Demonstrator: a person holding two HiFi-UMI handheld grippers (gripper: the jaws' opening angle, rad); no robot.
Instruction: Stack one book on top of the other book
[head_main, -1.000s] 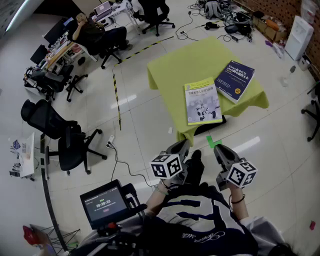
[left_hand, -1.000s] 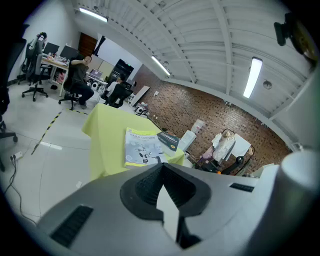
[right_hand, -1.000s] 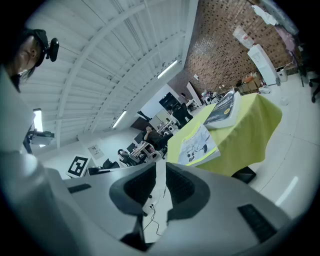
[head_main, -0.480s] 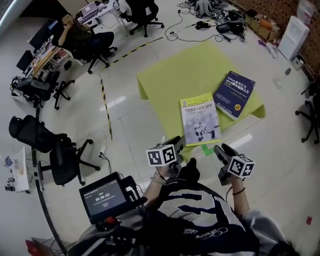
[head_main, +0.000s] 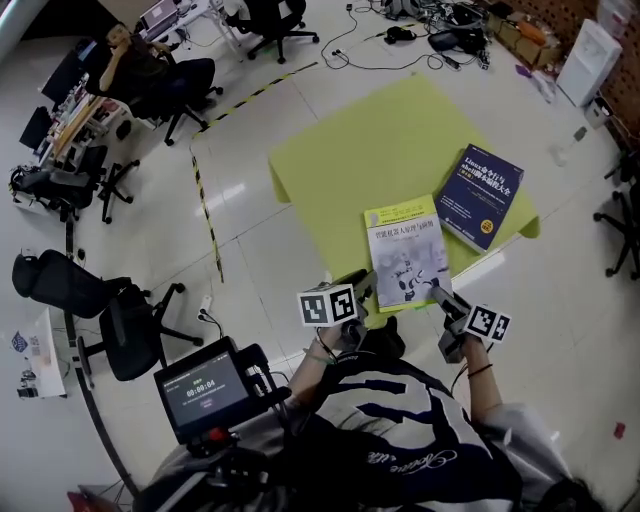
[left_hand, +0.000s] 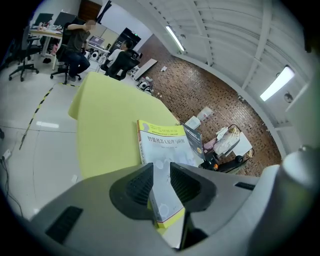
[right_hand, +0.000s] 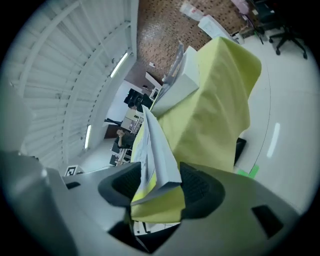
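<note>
Between opening right tongs (right_hand: 162, 186), yellow book (right_hand: 156, 150) corner

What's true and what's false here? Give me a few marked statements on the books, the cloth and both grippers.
1. The blue book lies on top of the yellow book. False: they lie flat, side by side, not stacked.
2. A near corner of the yellow book stands between the jaws of the right gripper. True; those jaws are opening.
3. A yellow-green cloth covers the table under both books. True.
4. The left gripper has its jaws shut tight. False: they stand apart, with the yellow book's near edge showing in the gap.
</note>
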